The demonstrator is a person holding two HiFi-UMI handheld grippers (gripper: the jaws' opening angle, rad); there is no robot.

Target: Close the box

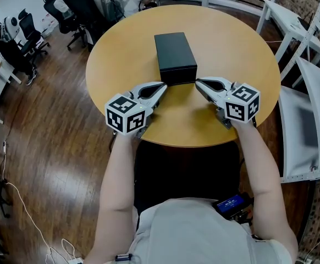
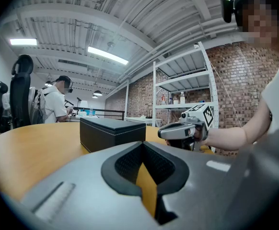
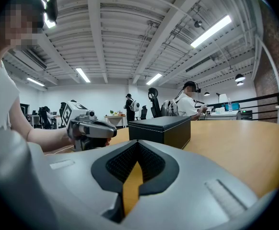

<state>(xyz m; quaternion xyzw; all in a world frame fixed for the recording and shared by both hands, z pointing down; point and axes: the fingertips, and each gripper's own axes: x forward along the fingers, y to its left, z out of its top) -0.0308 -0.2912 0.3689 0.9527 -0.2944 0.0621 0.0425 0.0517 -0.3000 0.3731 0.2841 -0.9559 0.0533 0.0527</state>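
Note:
A black rectangular box [image 1: 175, 56] lies with its lid down in the middle of a round wooden table [image 1: 226, 48]. My left gripper [image 1: 164, 86] rests on the table just off the box's near left corner, jaws shut and empty. Off the near right corner my right gripper [image 1: 198, 82] mirrors it, also shut with nothing held. From the left gripper view, the box [image 2: 111, 133] stands ahead left beyond the left gripper [image 2: 142, 143], with the right gripper [image 2: 181, 130] opposite. In the right gripper view the box [image 3: 161, 128] stands beyond the right gripper [image 3: 138, 143], and the left gripper [image 3: 90, 127] is at the left.
The table's near edge [image 1: 182, 143] is close to my body. Office chairs [image 1: 66, 10] stand at the far left and white tables [image 1: 308, 92] at the right. A metal shelf [image 2: 182, 95] stands by a brick wall. A person [image 3: 190, 104] sits at a far desk.

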